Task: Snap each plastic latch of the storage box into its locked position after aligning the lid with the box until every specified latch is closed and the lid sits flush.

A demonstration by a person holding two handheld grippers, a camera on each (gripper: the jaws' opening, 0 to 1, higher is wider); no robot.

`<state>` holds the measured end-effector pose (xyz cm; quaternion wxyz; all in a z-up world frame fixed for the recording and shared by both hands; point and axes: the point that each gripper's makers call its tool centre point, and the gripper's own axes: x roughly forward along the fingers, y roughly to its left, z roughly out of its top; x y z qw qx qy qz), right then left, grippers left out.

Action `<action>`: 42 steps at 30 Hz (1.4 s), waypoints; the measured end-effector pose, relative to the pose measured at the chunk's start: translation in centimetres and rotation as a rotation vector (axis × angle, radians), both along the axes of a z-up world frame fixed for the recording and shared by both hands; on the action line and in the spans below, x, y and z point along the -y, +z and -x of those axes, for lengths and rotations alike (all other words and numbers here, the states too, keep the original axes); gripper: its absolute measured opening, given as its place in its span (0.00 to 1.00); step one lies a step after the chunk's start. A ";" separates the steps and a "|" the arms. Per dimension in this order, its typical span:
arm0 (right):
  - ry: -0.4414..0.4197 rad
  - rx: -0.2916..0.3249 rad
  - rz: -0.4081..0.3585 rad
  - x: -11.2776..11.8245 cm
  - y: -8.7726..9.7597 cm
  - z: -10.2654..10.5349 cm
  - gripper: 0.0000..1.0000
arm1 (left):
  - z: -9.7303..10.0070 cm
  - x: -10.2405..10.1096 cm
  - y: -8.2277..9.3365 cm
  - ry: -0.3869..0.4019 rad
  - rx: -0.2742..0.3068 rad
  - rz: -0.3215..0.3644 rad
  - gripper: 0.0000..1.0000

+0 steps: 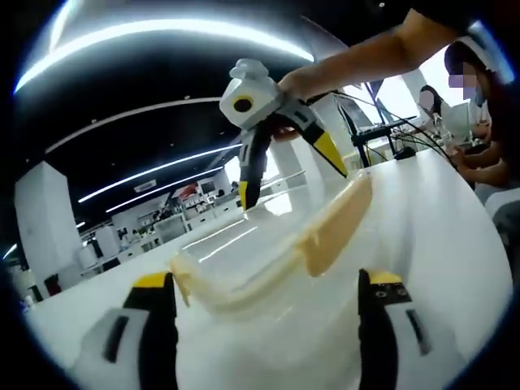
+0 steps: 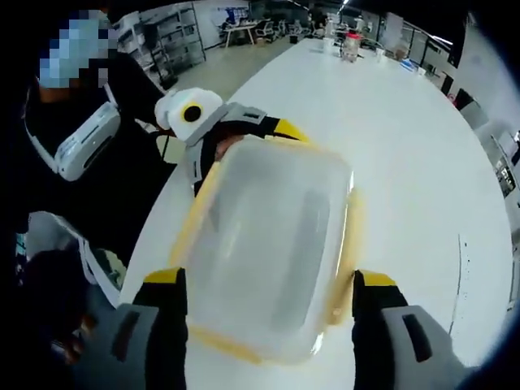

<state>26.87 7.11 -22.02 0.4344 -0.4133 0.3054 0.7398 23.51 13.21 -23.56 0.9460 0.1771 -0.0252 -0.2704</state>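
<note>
Box (image 2: 272,244) sits on the white table (image 2: 422,162), lid (image 2: 276,219) on, yellow latches (image 1: 333,231) round the rim. My left gripper (image 1: 268,296) and right gripper (image 2: 268,313) are both spread wide, holding nothing — one at each end. Risk: pressing one end tips the box or skews the lid — latch misses.

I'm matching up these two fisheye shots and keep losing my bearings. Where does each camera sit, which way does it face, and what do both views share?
Left gripper view: rides on the left gripper, looking along the storage box at the right gripper; a bare forearm shows.
Right gripper view: rides on the right gripper, looking down over the lid toward the left gripper and the person's dark torso.
Shared: the box on the white table, each view showing the opposite gripper.
</note>
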 end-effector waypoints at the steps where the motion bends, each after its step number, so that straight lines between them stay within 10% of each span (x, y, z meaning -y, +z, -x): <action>1: 0.006 -0.001 0.004 -0.1 0.0 -0.1 0.83 | 0.0 0.0 0.0 0.000 0.001 -0.001 0.92; 42: -0.116 -0.183 0.210 -1.6 -1.3 1.0 0.65 | -0.1 0.3 0.0 0.000 -0.003 0.029 0.91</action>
